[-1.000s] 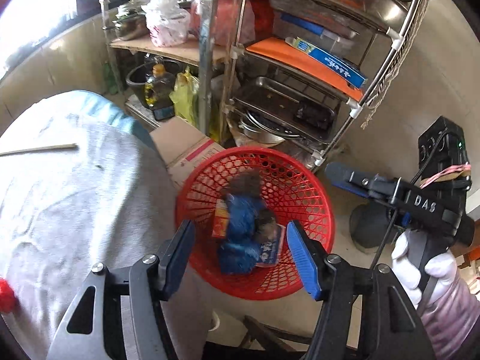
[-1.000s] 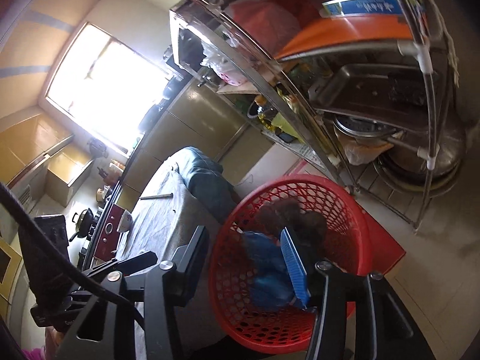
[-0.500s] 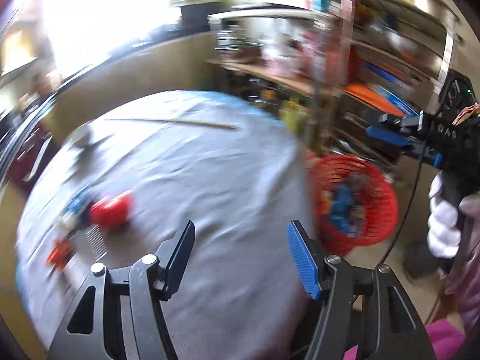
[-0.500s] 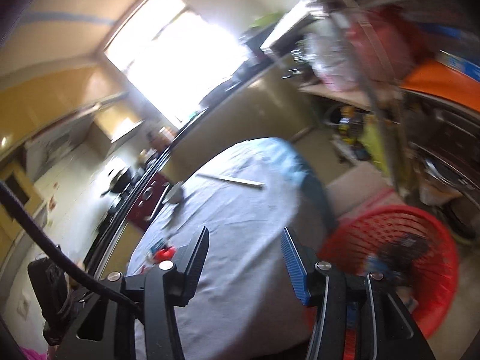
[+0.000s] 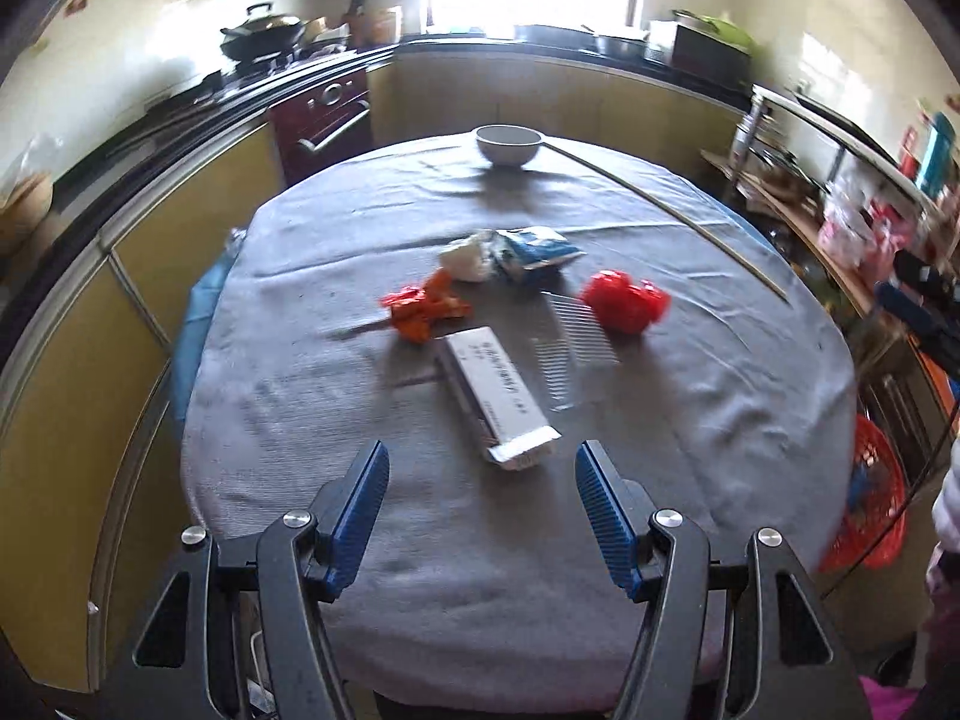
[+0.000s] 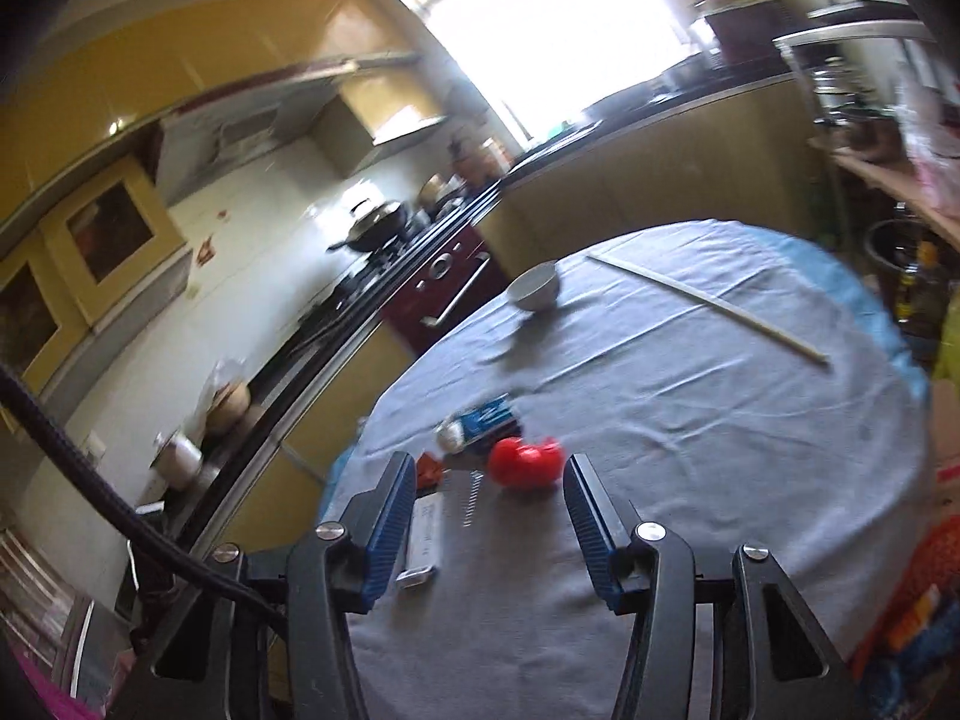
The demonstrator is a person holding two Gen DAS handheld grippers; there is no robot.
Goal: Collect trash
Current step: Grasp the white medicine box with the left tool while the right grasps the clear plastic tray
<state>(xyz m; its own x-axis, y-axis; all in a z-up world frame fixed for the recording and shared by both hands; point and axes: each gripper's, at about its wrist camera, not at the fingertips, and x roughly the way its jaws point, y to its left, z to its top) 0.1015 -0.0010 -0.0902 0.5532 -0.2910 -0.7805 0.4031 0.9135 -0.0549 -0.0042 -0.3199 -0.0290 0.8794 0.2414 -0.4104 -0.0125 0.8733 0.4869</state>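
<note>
In the left wrist view, the left gripper point(image 5: 480, 495) fills the bottom of the frame with its blue-padded jaws standing apart and nothing between them. Just above the gap, near the centre, a grey toothpaste box point(image 5: 495, 396) lies on the grey tablecloth point(image 5: 300, 420) of the round table. To its upper left sits a crumpled orange wrapper point(image 5: 423, 306), and above that a white wad point(image 5: 465, 261) touches a blue-and-white packet point(image 5: 537, 252). Right of centre is a red crumpled piece point(image 5: 624, 300), with a clear comb point(image 5: 570, 348) just beside it. A white bowl point(image 5: 509, 143) stands at the table's far edge, top centre, and a long thin stick point(image 5: 672, 213) runs diagonally along the upper right. At the right edge, low down, the red basket point(image 5: 870, 504) sits beside the table with trash inside. The right gripper's blue fingertip point(image 5: 912, 315) pokes in at the right edge.

In the right wrist view, the right gripper point(image 6: 489, 522) sits at the bottom, its jaws having just been opening, apart with nothing held. The red crumpled piece point(image 6: 527, 462) shows on the cloth just above the gap, the blue-and-white packet point(image 6: 487, 417) above it, and the toothpaste box point(image 6: 423, 540) beside the left pad. The bowl point(image 6: 535, 287) and stick point(image 6: 708, 305) lie in the upper middle and upper right. The basket rim point(image 6: 918, 576) appears blurred at the lower right edge.
</note>
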